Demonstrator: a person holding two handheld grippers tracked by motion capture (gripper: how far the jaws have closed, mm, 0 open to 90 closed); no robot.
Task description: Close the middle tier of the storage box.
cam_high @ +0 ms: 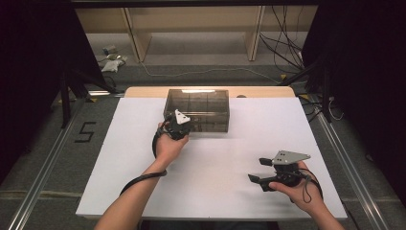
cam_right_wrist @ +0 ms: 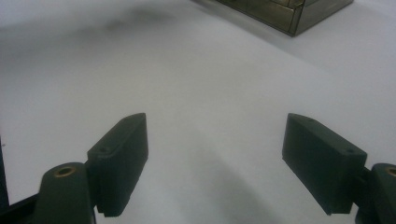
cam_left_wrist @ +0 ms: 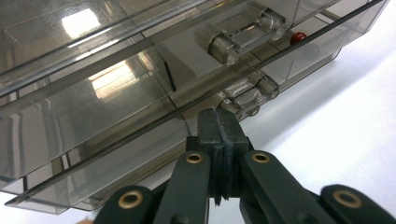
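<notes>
- Nearest, at the right of the white counter (cam_high: pixel 143 158), the right gripper (cam_high: pixel 261 170) rests idle in the person's hand; in the right gripper view its jaws stand wide apart with bare surface between them, released and holding nothing.
- Farther in, left of centre, the left gripper (cam_left_wrist: pixel 219 133) is pressed up against the front of the smoky clear box (cam_high: pixel 197 111); its jaws are clenched together, and I cannot tell whether they pinch an edge of the box or merely push on it.
- The box sits at the far middle of the counter, its lid down. The clear latch (cam_left_wrist: pixel 247 93) just beyond the left gripper's tip looks fastened, so I judge the opening as barely begun: the latch has yet to be freed and the lid lifted.
- Inside, dividers split the box into compartments; a small red ball (cam_left_wrist: pixel 299 37) lies in one toward the right end.
- Nothing stands between either gripper and the box. Beyond the counter lie loose cables (cam_high: pixel 282 43) on the floor and a wooden shelf (cam_high: pixel 191 28).
</notes>
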